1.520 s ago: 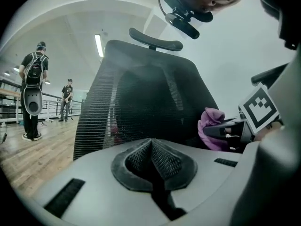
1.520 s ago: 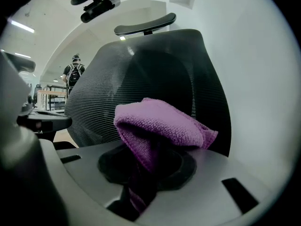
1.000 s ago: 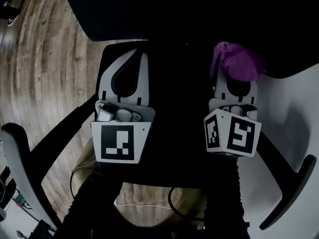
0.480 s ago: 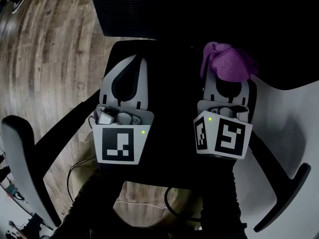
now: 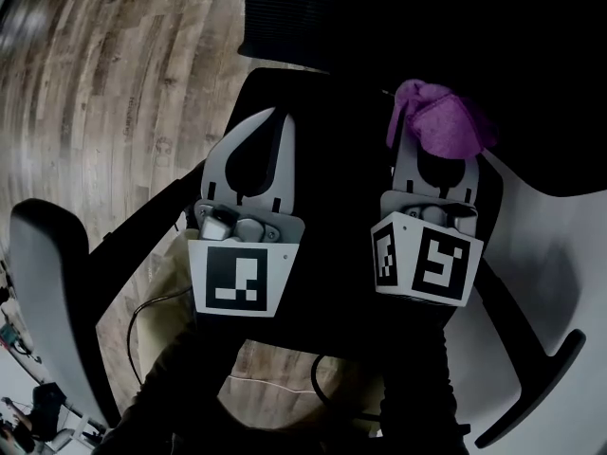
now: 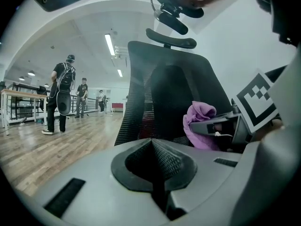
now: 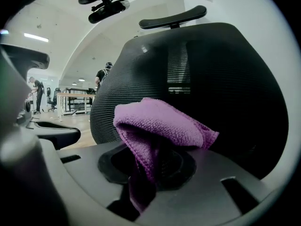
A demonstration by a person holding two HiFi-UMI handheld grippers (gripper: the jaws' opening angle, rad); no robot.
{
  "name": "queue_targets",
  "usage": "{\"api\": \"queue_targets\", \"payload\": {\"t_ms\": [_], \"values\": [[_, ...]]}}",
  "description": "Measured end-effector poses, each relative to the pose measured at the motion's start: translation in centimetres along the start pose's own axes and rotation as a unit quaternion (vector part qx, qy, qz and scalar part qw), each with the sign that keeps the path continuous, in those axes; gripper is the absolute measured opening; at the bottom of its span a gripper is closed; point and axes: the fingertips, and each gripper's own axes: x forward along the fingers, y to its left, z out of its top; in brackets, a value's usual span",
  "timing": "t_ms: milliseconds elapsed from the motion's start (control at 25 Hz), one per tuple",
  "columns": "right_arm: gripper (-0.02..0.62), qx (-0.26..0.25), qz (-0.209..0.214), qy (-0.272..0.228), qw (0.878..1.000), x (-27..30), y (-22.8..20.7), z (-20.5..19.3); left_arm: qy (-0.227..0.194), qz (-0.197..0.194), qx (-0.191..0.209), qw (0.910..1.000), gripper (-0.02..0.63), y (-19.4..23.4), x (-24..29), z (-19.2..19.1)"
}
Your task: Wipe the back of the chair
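Observation:
The black mesh chair back (image 7: 221, 84) fills the right gripper view, its headrest (image 7: 174, 16) on top. In the head view the chair back (image 5: 313, 12) lies dark along the top edge. My right gripper (image 5: 438, 136) is shut on a purple cloth (image 5: 441, 121), which bunches over its tips just short of the mesh; the cloth (image 7: 160, 124) drapes down between the jaws. My left gripper (image 5: 280, 121) is beside it on the left, shut with nothing in it. From the left gripper view, the cloth (image 6: 200, 124) and chair back (image 6: 174, 93) are ahead to the right.
Grey armrests stand out at lower left (image 5: 47, 282) and lower right (image 5: 541, 373). Wooden floor (image 5: 114, 83) spreads to the left. People (image 6: 61, 95) stand far off by tables (image 6: 16, 100) in the open hall.
The head view has drifted, so the chair back sits further right in the picture. Both grippers keep side by side, the cloth still clamped in the right one.

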Motion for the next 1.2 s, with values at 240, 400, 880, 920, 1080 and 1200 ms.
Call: {"api": "queue_targets", "payload": {"t_ms": [240,400,880,920,1080,1200], "values": [[0.087,0.000,0.023,0.000,1.000,0.7,1.9,0.3,0.002,0.006,0.002,1.0000,0.008,0.1,-0.8,0.0],[0.087,-0.002,0.038,-0.001,0.999,1.5,3.4,0.4,0.002,0.001,-0.001,1.0000,0.008,0.1,-1.1,-0.3],[0.087,-0.006,0.080,-0.009,0.997,2.7,8.1,0.8,0.021,-0.013,0.002,0.9997,0.008,0.1,-3.2,-2.4],[0.087,-0.005,0.085,-0.010,0.996,2.8,8.5,0.6,0.021,-0.013,0.001,0.9997,0.008,0.1,-3.6,-2.6],[0.087,-0.001,0.105,-0.012,0.994,3.8,10.5,0.1,0.026,-0.005,-0.002,0.9997,0.008,0.6,-4.8,-3.5],[0.087,0.002,0.117,-0.014,0.993,4.4,11.9,-0.2,0.031,-0.001,-0.004,0.9995,0.008,0.9,-5.4,-4.1]]}}
